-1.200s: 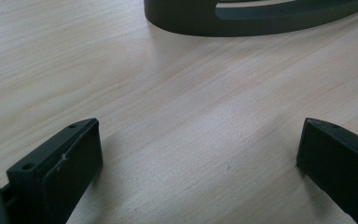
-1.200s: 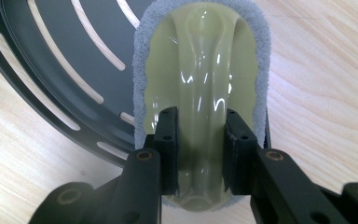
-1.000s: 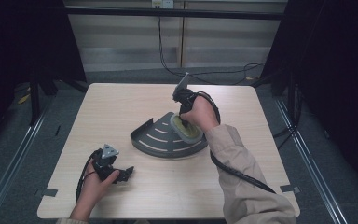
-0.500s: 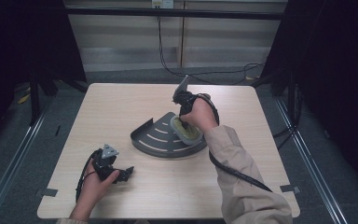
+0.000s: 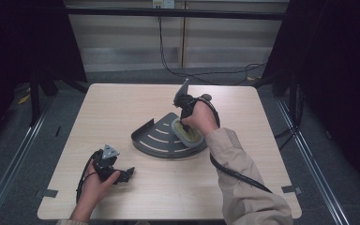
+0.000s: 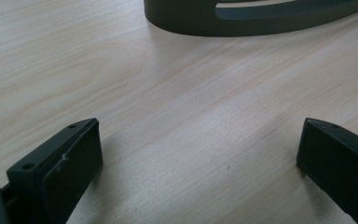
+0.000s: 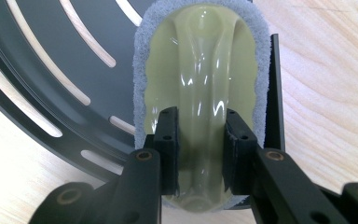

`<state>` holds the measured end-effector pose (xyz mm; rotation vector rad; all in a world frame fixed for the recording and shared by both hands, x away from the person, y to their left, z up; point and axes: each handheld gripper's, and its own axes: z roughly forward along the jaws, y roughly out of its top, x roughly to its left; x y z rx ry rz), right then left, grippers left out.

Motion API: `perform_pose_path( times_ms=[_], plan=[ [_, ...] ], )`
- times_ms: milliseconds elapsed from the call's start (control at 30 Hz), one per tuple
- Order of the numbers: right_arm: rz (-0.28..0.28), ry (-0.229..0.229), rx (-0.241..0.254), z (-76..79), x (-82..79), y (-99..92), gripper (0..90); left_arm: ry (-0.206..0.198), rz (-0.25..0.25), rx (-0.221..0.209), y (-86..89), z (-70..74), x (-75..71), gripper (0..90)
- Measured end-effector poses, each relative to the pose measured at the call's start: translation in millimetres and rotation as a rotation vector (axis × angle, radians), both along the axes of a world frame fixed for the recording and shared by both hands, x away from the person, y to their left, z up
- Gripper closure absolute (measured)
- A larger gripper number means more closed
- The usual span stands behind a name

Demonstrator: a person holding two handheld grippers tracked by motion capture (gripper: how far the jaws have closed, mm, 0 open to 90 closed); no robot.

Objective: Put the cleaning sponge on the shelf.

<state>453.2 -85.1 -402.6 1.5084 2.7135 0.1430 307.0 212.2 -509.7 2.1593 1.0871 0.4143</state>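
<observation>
- Right gripper (image 7: 200, 154) is pinching the raised central ridge of a pale yellow-green scrubber (image 7: 200, 60), one black jaw pressing on each side of that ridge.
- Grey fuzzy padding is edging the scrubber, which is lying on the right part of a dark fan-shaped slotted tray (image 7: 51, 70), close to the tray's straight upright wall.
- Seen from the high view, the right hand (image 5: 199, 119) is holding its gripper (image 5: 186, 125) pointing down over the tray (image 5: 157, 138) near the middle of the light wooden table (image 5: 122, 103).
- Left gripper (image 5: 127, 174) is resting low at the table's near left, well apart from the tray, with the left hand (image 5: 96, 183) wrapping around it.
- Its jaws are standing wide apart with bare wood between them in the left gripper view, the tray's curved edge (image 6: 242, 21) lying ahead.
</observation>
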Motion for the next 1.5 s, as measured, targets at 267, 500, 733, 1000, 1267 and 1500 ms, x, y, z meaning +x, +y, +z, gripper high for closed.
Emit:
perform_pose_path(
  times_ms=[267,500,733,1000,1267,1500],
  plan=[
    [0.008,0.000,-0.006,-4.8,0.3,-3.0,71.3,-0.001,-0.002,0.003,0.1,0.1,0.1,0.0],
    [0.012,0.004,-0.005,-11.6,0.6,-7.1,71.3,-0.002,0.000,0.002,0.0,0.0,0.0,0.0],
    [0.023,0.003,-0.007,-14.5,0.7,-8.0,71.3,-0.002,0.003,-0.001,-0.3,-0.2,-0.2,0.0],
    [0.030,0.005,-0.015,-18.5,1.3,-8.7,71.3,-0.002,0.004,-0.002,-0.4,-0.2,-0.3,0.0],
    [0.031,0.006,-0.017,-20.6,2.1,-8.7,71.3,-0.002,0.004,-0.002,-0.4,-0.2,-0.3,0.0],
    [0.030,0.007,-0.016,-22.7,2.5,-7.8,71.3,-0.002,0.004,-0.001,-0.3,-0.2,-0.4,0.0]
  ],
)
